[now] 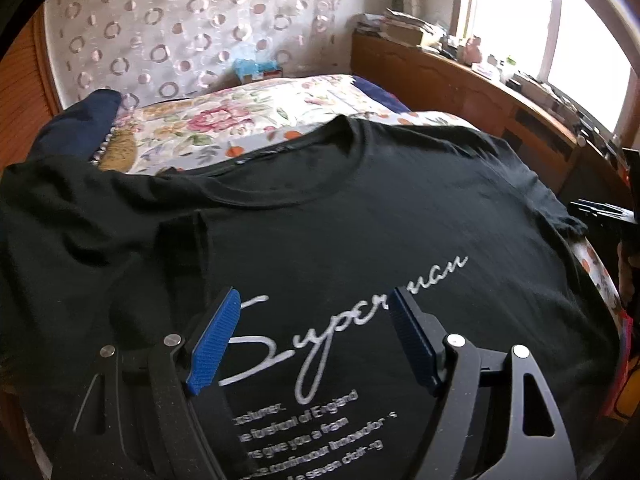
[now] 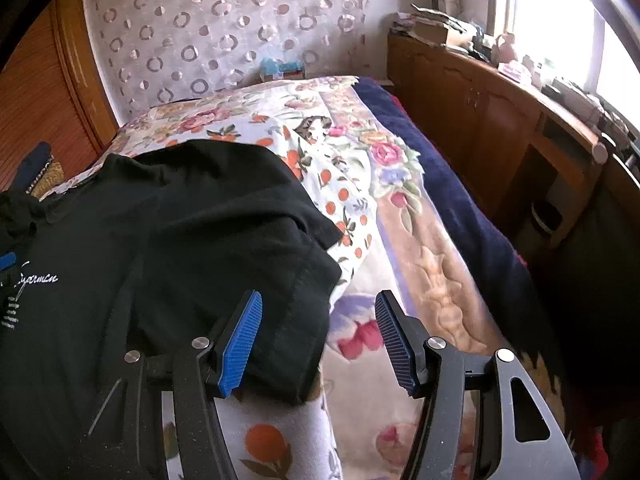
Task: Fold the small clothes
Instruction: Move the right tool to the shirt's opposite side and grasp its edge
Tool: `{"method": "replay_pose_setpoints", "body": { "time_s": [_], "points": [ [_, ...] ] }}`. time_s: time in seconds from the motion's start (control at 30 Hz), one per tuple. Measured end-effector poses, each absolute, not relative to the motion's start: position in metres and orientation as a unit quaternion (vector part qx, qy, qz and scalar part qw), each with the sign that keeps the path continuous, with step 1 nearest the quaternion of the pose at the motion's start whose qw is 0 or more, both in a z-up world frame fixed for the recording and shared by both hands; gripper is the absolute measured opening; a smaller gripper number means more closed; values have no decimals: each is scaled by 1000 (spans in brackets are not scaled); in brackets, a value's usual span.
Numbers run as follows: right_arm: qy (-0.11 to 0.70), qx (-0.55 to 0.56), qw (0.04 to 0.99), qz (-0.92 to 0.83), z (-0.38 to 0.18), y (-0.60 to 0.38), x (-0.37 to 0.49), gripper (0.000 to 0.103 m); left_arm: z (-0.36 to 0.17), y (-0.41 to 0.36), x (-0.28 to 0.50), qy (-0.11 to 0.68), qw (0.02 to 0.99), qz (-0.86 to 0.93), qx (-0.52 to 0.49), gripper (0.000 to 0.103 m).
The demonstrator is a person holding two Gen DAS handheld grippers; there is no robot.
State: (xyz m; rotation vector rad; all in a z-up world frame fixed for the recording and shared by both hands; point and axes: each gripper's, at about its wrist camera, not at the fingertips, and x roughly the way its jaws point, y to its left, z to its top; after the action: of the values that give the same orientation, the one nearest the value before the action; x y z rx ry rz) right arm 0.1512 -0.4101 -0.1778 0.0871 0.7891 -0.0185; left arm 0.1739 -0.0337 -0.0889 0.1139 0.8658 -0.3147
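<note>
A black T-shirt (image 1: 360,208) with white script lettering lies spread face up on a floral bed cover (image 1: 224,120), neck hole toward the far wall. Its left sleeve (image 1: 80,208) bunches up at the left. My left gripper (image 1: 314,308) hovers open above the lettering on the chest, with nothing between its blue pads (image 1: 216,344). In the right wrist view the same black T-shirt (image 2: 180,220) fills the left half. My right gripper (image 2: 318,308) stands open over the shirt's right sleeve (image 2: 304,312), its left pad above the cloth and its right pad above the floral cover.
A dark blue blanket (image 2: 460,200) runs along the bed's right edge. Beside it stands a wooden cabinet (image 2: 500,120) with clutter on top under a bright window. A dark blue garment (image 1: 84,120) lies at the far left of the bed. A patterned curtain (image 1: 180,28) hangs behind.
</note>
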Motion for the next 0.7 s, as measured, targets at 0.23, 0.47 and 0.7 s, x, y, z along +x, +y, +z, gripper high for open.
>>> {"method": "replay_pose_setpoints", "body": {
  "time_s": [0.23, 0.47, 0.7],
  "points": [
    [392, 67, 917, 7, -179, -415, 160, 61, -100, -46, 176, 439, 881, -162, 75, 77],
    [401, 89, 911, 34, -179, -421, 154, 60, -104, -50, 174, 434, 883, -159, 80, 81],
    [399, 71, 913, 46, -179, -410, 153, 50, -106, -53, 175, 438, 879, -165, 86, 90]
  ]
}}
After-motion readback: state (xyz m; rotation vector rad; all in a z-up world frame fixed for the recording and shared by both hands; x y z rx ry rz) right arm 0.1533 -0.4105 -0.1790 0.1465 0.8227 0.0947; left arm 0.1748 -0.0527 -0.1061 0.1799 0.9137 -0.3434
